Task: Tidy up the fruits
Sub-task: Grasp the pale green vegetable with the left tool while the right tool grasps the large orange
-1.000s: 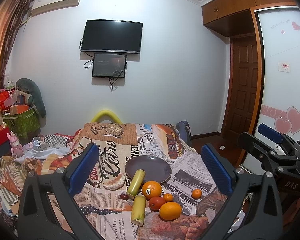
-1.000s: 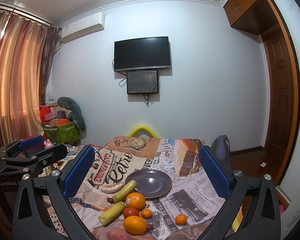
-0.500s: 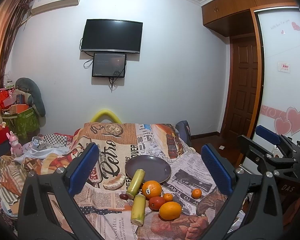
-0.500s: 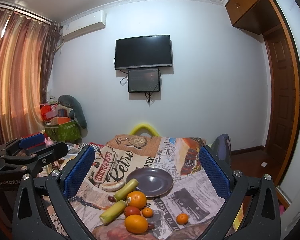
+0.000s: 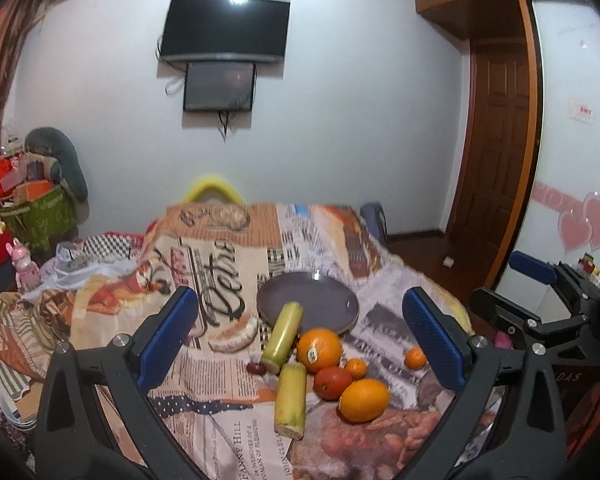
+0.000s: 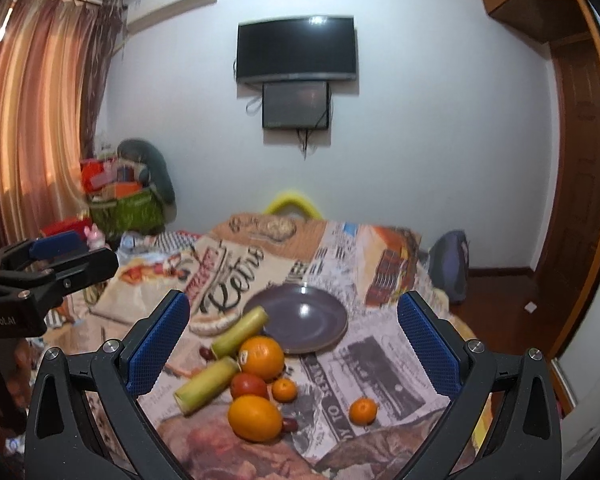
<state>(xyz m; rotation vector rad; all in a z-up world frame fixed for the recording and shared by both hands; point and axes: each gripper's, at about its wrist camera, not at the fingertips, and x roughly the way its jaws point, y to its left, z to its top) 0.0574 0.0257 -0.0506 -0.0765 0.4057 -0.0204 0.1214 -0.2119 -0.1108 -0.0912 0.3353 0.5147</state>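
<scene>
Nothing is sorted yet: your plate (image 6: 300,322) sits bare on the surface, with the fruits (image 6: 260,354) piled just beside it. Your left claw (image 5: 300,334) and right claw (image 6: 294,340) both hover spread wide, holding nothing.

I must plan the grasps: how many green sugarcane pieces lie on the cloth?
2. One sugarcane piece touches the plate's left rim; the other lies nearer, left of the red fruit.
</scene>
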